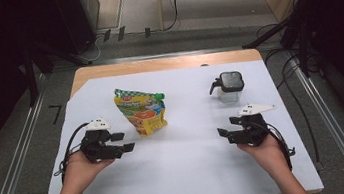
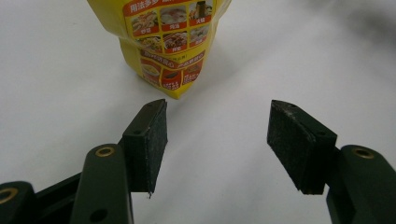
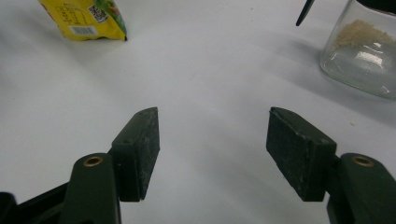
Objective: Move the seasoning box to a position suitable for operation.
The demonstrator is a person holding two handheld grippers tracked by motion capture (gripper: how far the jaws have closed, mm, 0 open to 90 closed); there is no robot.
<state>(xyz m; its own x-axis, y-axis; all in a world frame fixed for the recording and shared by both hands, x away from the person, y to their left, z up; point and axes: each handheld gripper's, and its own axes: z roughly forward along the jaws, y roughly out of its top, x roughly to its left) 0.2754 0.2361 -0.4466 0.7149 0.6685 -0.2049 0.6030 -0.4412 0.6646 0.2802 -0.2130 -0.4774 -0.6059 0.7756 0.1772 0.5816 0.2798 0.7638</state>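
Tongs, two, left (image 1: 124, 141) and right (image 1: 226, 132), gape empty; one pouch (image 1: 142, 110), one jar (image 1: 230, 87).

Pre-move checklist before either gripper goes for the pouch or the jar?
1. Left gripper open, nothing between pads: ok.
2. Right gripper open, empty: ok.
3. Yellow pouch ahead of left gripper, path unobstructed: ok.
4. Glass jar upright, dark lid on: ok.
5. Lid latched tight: cannot tell.
6. White sheet flat under both: ok.
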